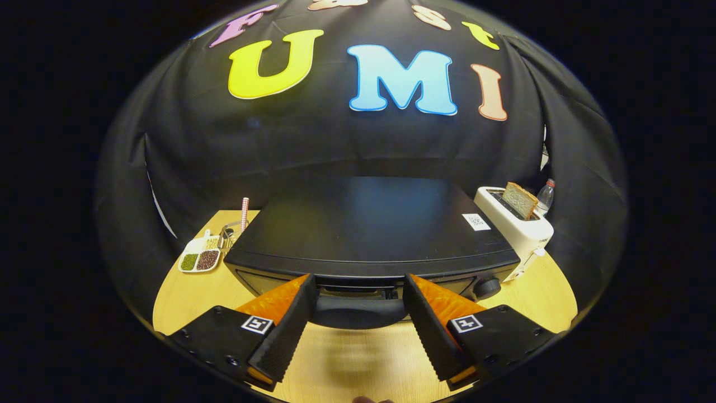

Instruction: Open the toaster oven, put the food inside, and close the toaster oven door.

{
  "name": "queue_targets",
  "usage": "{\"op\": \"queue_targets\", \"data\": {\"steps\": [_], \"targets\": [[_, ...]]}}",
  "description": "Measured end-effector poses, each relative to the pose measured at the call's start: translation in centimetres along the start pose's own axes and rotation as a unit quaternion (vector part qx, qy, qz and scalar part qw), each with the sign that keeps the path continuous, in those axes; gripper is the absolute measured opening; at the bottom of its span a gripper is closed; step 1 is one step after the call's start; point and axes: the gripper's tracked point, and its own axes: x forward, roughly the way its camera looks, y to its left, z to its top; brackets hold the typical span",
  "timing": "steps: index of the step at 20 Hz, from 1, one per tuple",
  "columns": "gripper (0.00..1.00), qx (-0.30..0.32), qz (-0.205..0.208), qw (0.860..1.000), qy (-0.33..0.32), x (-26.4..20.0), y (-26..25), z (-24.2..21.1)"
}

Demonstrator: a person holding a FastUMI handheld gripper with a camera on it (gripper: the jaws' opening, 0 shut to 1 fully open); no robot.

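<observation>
Two fingers of my gripper (358, 305) stand wide apart, one at each end of the toaster oven (369, 235) door handle (358, 313), holding nothing. I keep them so, I think, to take the handle and pull the door down. The door is not yet open. Bread (520, 200) stands in the white toaster (517, 229) right of the oven.

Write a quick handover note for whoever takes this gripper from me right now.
Gripper: open, fingers either side of the toaster oven's door handle, not pressing on it.
Toaster oven: on the wooden table, just ahead of the fingers, door seemingly shut.
Food: a bread slice stands in the white toaster to the oven's right.
Done: nothing.
Left: open door, load food, close door.
</observation>
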Motion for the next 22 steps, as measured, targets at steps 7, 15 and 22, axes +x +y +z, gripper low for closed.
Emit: {"op": "queue_targets", "data": {"steps": [7, 15, 22], "targets": [[0.99, 0.003, 0.001, 1.0, 0.027, -1.2, 0.0, -1.3], [0.98, 0.015, -0.006, 0.998, 0.06, -3.1, -0.1, -4.5], [0.98, 0.015, -0.002, 0.995, 0.099, -4.9, -0.1, -8.4]]}}
